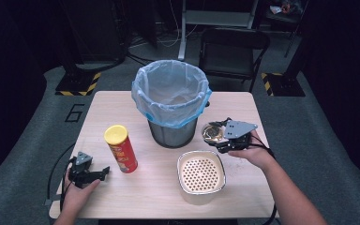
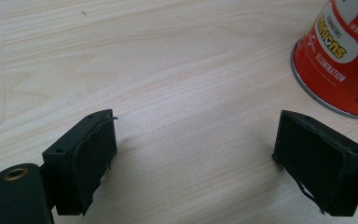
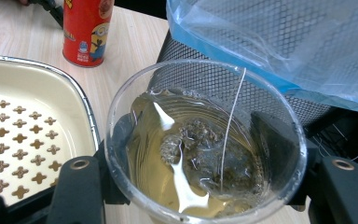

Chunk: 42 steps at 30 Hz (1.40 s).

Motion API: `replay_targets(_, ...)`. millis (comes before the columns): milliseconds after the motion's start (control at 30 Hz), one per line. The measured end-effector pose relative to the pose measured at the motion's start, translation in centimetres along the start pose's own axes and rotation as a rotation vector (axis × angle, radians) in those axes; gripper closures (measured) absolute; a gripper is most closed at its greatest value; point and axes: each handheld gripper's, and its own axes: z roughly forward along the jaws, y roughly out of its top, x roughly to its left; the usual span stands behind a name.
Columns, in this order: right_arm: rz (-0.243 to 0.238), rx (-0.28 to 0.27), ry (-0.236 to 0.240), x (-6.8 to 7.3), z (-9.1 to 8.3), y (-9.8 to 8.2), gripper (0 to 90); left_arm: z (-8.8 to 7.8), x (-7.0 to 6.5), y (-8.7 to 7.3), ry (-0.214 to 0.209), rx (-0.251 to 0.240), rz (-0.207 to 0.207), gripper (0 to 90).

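My right gripper is shut on a clear plastic cup, held upright just right of the bin. The cup holds yellowish liquid, a tea bag and its string. A mesh waste bin lined with a blue bag stands at the table's middle back. In front of the cup lies a cream perforated tray. A red chip can with a yellow lid stands at the left. My left gripper rests open on the table beside that can, nothing between its jaws.
The wooden table has bare room at the front centre and far left. A black folding chair stands behind the table on the grey floor. A cable trails off the table's left edge.
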Motion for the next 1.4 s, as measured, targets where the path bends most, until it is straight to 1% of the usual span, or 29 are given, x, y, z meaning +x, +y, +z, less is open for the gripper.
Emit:
replay_targets(133,-0.04,0.008,-0.006,0.5,0.2,0.2,35.9,0.0,0.0,0.0,0.0,0.0,0.0,12.5)
replay_targets(200,-0.08,0.02,-0.018,1.0,0.3,0.4,35.9,0.0,0.0,0.0,0.0,0.0,0.0,12.5)
replay_targets(300,-0.171,0.033,-0.046,1.8,0.5,0.7,36.1,0.0,0.0,0.0,0.0,0.0,0.0,12.5)
replay_targets(333,-0.206,0.043,-0.053,2.3,0.5,0.8,36.2,0.0,0.0,0.0,0.0,0.0,0.0,12.5)
replay_targets(400,-0.305,0.059,-0.08,3.2,0.7,1.0,36.4,0.0,0.0,0.0,0.0,0.0,0.0,12.5)
replay_targets(433,-0.319,0.07,-0.084,3.6,0.7,1.1,36.4,0.0,0.0,0.0,0.0,0.0,0.001,12.5)
replay_targets(467,-0.366,0.079,-0.097,4.0,0.8,1.2,36.3,0.0,0.0,0.0,0.0,0.0,0.0,12.5)
replay_targets(500,-0.387,0.088,-0.106,4.3,0.8,1.2,36.4,0.0,0.0,0.0,0.0,0.0,0.0,12.5)
replay_targets(533,-0.453,0.099,-0.135,4.8,0.9,1.4,36.5,0.0,0.0,0.0,0.0,0.0,0.0,12.5)
replay_targets(567,-0.486,0.11,-0.148,5.1,0.9,1.4,36.6,0.0,0.0,0.0,0.0,0.0,0.0,12.5)
replay_targets(600,-0.555,0.131,-0.169,5.7,1.0,1.5,36.6,0.0,0.0,0.0,0.0,0.0,0.0,12.5)
replay_targets(633,-0.593,0.151,-0.186,6.0,1.1,1.5,36.8,0.0,0.0,0.0,0.0,0.0,0.0,12.5)
replay_targets(700,-0.66,0.166,-0.215,6.5,1.2,1.6,36.9,0.0,0.0,0.0,0.0,0.0,0.0,12.5)
replay_targets(767,-0.741,0.195,-0.246,7.1,1.3,1.8,37.2,0.0,0.0,0.0,0.0,0.0,0.0,12.5)
replay_targets(800,-0.795,0.208,-0.276,7.6,1.4,1.8,37.3,0.0,0.0,0.0,0.0,0.0,0.0,12.5)
replay_targets(833,-0.839,0.21,-0.29,7.7,1.4,2.0,37.4,0.0,0.0,0.0,0.0,0.0,0.0,12.5)
replay_targets(867,-0.855,0.214,-0.296,8.0,1.4,2.0,37.6,0.0,0.0,0.0,0.0,0.0,0.0,12.5)
replay_targets(933,-0.938,0.24,-0.318,8.5,1.6,2.1,38.0,0.0,0.0,0.0,0.0,0.0,0.0,12.5)
replay_targets(967,-0.986,0.243,-0.338,8.7,1.6,2.2,38.2,0.0,0.0,0.0,0.0,0.0,0.0,12.5)
replay_targets(1000,-1.031,0.271,-0.345,9.0,1.7,2.2,38.4,0.0,0.0,0.0,0.0,0.0,0.0,12.5)
replay_targets(1067,-1.091,0.278,-0.352,9.5,1.8,2.3,38.5,0.0,0.0,0.0,0.0,0.0,0.0,12.5)
replay_targets(1100,-1.109,0.279,-0.359,9.6,1.8,2.4,38.6,0.0,0.0,0.0,0.0,0.0,0.0,12.5)
replay_targets(1133,-1.154,0.294,-0.363,9.9,1.9,2.4,38.6,0.0,0.0,0.0,0.0,0.0,0.0,12.5)
replay_targets(1167,-1.176,0.293,-0.374,10.1,2.0,2.4,38.6,0.0,0.0,0.0,0.0,0.0,0.0,12.5)
replay_targets(1200,-1.21,0.31,-0.368,10.3,2.1,2.3,38.6,0.0,0.0,0.0,0.0,0.0,0.0,12.5)
replay_targets(1267,-1.256,0.32,-0.37,10.5,2.2,2.2,38.6,0.0,0.0,0.0,0.0,0.0,0.0,12.5)
replay_targets(1333,-1.311,0.322,-0.384,10.8,2.3,2.2,38.6,0.0,0.0,0.0,0.0,0.0,0.001,12.5)
replay_targets(1367,-1.325,0.326,-0.385,10.8,2.2,2.3,38.5,0.0,0.0,0.0,-0.001,0.0,0.0,12.5)
replay_targets(1400,-1.317,0.317,-0.399,10.8,2.1,2.5,38.4,0.0,0.0,0.0,0.0,-0.001,-0.001,12.5)
